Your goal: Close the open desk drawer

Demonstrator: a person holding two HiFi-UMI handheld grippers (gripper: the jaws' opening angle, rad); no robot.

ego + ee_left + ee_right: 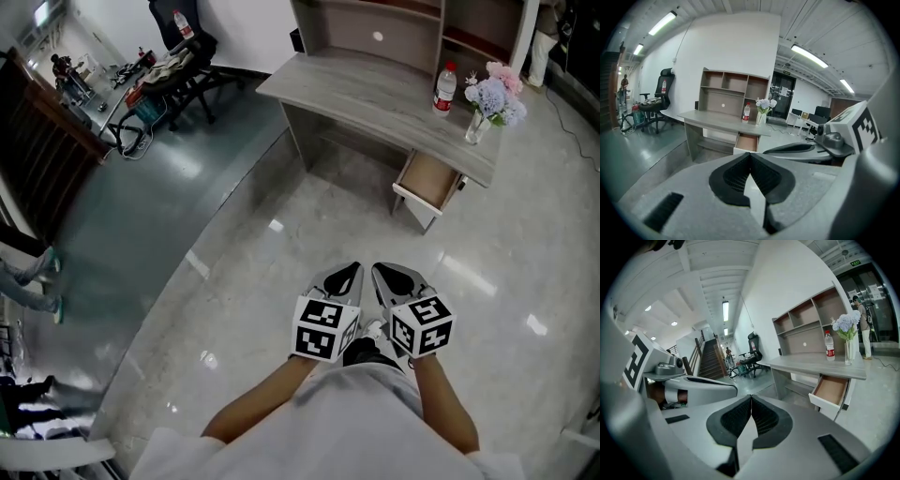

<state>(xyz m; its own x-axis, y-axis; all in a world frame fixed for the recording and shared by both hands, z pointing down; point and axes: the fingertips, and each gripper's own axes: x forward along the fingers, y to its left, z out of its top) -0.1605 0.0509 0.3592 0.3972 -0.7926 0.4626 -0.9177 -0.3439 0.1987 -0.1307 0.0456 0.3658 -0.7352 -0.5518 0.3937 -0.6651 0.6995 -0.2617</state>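
1. Pale brown wood lines the inside of the drawer (428,178), which stands pulled out from under the desk (361,89), near the desk's right end in the head view. Its light front panel faces the person. Nothing touches it.
2. The desk is grey wood grain. On its top, above the drawer, stands a clear bottle (444,89) with a red cap and red label.
3. Just beside the bottle is a glass vase of flowers (494,98), pale blue and pink.
4. An open shelf unit (375,28) rises along the back of the desk.
5. A glossy light floor (281,234) lies between the desk and the person, with ceiling lights reflected in it.
6. The left gripper (349,272) is held low in front of the person, well apart from the drawer. Its jaws are pressed together with nothing between them.
7. The right gripper (384,274) sits just beside the left one and points towards the desk in the same way. It is clenched and empty too.
8. Each gripper carries a cube with black and white square markers. The person's forearms and light shirt show below them.
9. A black office chair (183,47) stands off to the left, well apart from the desk.
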